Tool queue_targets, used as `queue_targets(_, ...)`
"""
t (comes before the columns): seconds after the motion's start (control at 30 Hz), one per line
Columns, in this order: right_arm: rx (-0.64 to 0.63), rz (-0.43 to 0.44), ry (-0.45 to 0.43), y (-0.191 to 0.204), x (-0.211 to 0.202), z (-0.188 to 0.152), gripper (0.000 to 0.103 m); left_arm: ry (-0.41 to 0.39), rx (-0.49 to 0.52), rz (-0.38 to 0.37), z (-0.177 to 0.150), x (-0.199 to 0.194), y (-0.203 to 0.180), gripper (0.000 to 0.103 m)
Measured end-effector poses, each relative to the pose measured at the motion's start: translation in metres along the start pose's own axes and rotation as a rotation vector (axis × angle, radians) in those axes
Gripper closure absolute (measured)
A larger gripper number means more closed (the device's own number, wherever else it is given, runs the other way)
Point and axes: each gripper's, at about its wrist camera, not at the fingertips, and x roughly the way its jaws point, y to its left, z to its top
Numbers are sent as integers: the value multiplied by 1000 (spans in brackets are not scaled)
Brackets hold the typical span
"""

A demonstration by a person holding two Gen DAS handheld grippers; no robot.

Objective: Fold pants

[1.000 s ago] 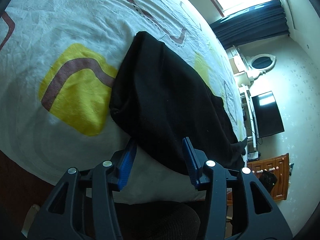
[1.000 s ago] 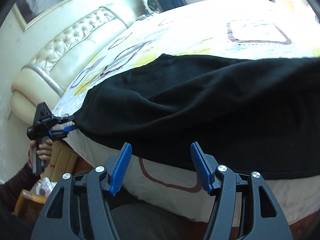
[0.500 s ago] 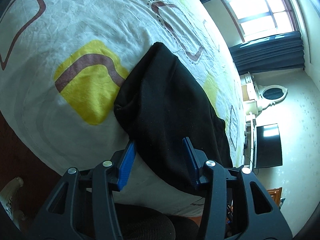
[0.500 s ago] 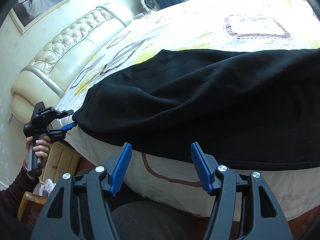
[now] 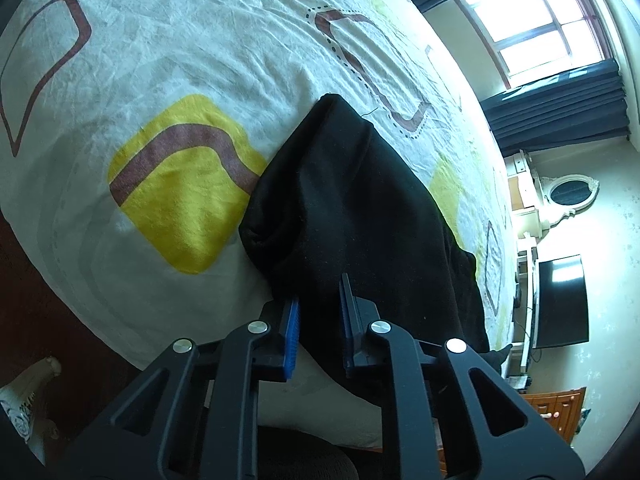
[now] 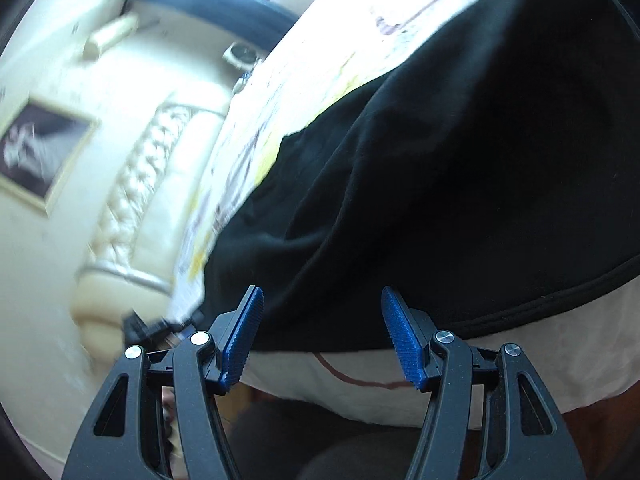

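Observation:
Black pants [image 5: 352, 208] lie along the near edge of a bed with a white sheet [image 5: 200, 60] printed in yellow and brown. My left gripper [image 5: 318, 312] is at the pants' narrow end. Its jaws are closing, and black cloth fills the narrow gap between the blue pads. In the right wrist view, which is blurred, the pants [image 6: 440, 180] spread across the sheet [image 6: 400, 384]. My right gripper [image 6: 322, 320] stands open just short of their hemmed edge, nothing between its fingers. The left gripper [image 6: 156, 326] shows as a dark blur at the pants' far end.
A padded cream headboard [image 6: 132, 184] and a framed picture [image 6: 40, 156] stand behind the bed's far end. A window, dark curtains, a TV [image 5: 562, 300] and a wooden cabinet [image 5: 556, 412] line the other side. Dark floor [image 5: 40, 280] runs below the bed edge.
The left jaws have closed in onto the pants' end. The right gripper has rolled and dipped toward the pants' edge, tilting and blurring its view.

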Motion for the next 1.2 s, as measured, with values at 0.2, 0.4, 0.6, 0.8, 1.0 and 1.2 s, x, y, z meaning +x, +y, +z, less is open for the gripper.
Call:
queue_targets(0.2,38,-60,-24,5,18,8,75,-38,32,43,4,-4,-9,88)
queue_targets(0.4,-5,-60,-44,25,12,-10,92,-79,25,29,13,-16,-1,90)
queue_targets(0.6,34,-58,21,4,19,-27,92,-45,-19,-26,12,-1,28,90)
queue_targets(0.8,-22,-112,-6,10,-23,-7,76,-38,8,-56,7,-15,31,85)
queue_targets(1.0,-79,-398,-287,-25,-152,69,48,-102,118,63,6,-34,12,78)
queue_targets(1.2,39,-740,-405,-133,-264,159,43,-136,88,138,17,-38,19,67)
